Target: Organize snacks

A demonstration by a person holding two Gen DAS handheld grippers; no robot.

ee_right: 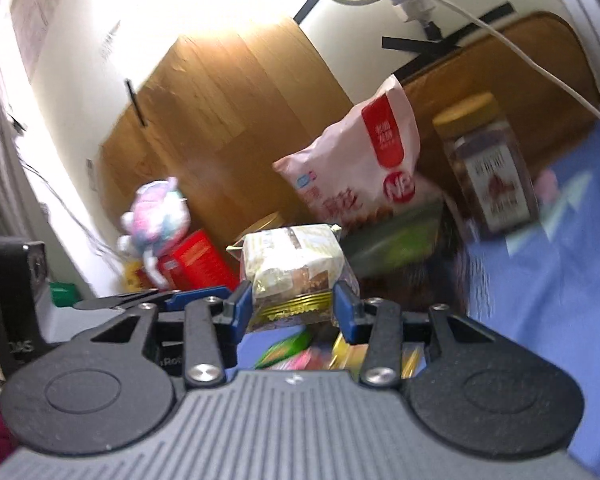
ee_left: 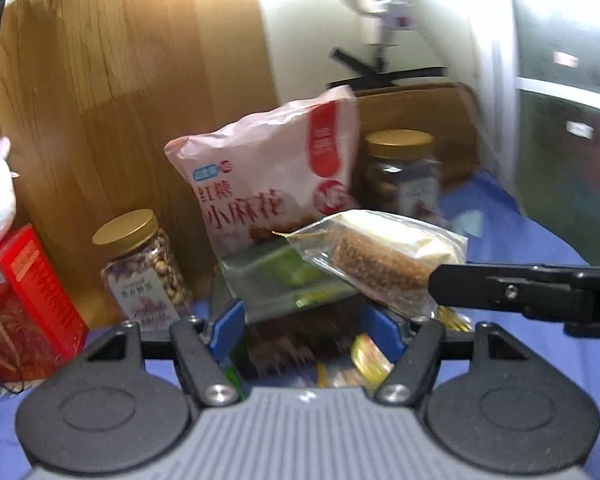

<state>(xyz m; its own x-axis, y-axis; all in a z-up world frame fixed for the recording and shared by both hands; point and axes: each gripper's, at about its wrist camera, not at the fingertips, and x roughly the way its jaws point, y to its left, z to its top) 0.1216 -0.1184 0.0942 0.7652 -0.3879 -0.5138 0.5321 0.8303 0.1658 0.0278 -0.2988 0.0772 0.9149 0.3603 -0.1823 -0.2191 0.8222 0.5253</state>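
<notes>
My right gripper is shut on a clear-wrapped cake snack and holds it in the air; the same snack shows in the left wrist view, held above a dark woven basket. My left gripper is open, its blue pads either side of the basket's near part, holding nothing. A green-labelled packet lies in the basket. A pink snack bag leans upright behind it. Small loose snacks lie on the blue cloth under the left gripper.
A gold-lidded jar of nuts and a red box stand at the left by the wooden board. A darker gold-lidded jar stands behind right. A plush toy sits on the red box. Blue cloth covers the table.
</notes>
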